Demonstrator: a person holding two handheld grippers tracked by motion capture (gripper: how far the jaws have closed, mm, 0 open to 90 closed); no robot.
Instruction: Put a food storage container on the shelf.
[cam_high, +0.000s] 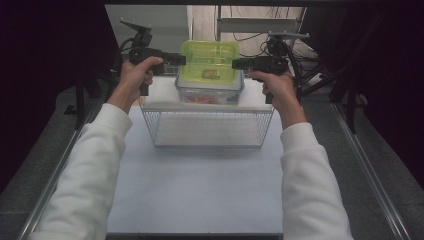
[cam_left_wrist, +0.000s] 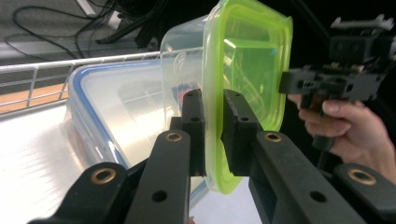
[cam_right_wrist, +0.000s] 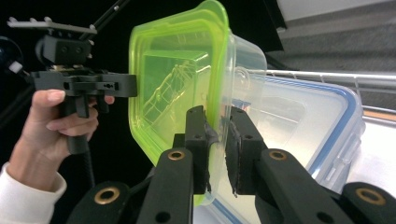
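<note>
A clear tub with a lime-green lid (cam_high: 209, 61) hangs between my two grippers, just above a larger clear box with a blue-rimmed lid (cam_high: 210, 94). My left gripper (cam_high: 182, 60) is shut on the green lid's left rim, with its jaws pinching the edge (cam_left_wrist: 214, 126). At the opposite rim my right gripper (cam_high: 235, 63) is shut the same way (cam_right_wrist: 217, 140). Each gripper view looks across the green-lidded tub (cam_left_wrist: 243, 60) (cam_right_wrist: 173, 79) to the other hand's gripper (cam_left_wrist: 285, 86) (cam_right_wrist: 133, 86). The larger box (cam_left_wrist: 116, 116) (cam_right_wrist: 299, 121) lies just behind and below the tub.
The larger box rests on a white board (cam_high: 160, 95) on top of a wire basket (cam_high: 207, 127), which stands on the pale table (cam_high: 200, 190). A wire rail (cam_left_wrist: 93, 63) runs behind the box. Cables and dark stands crowd the back.
</note>
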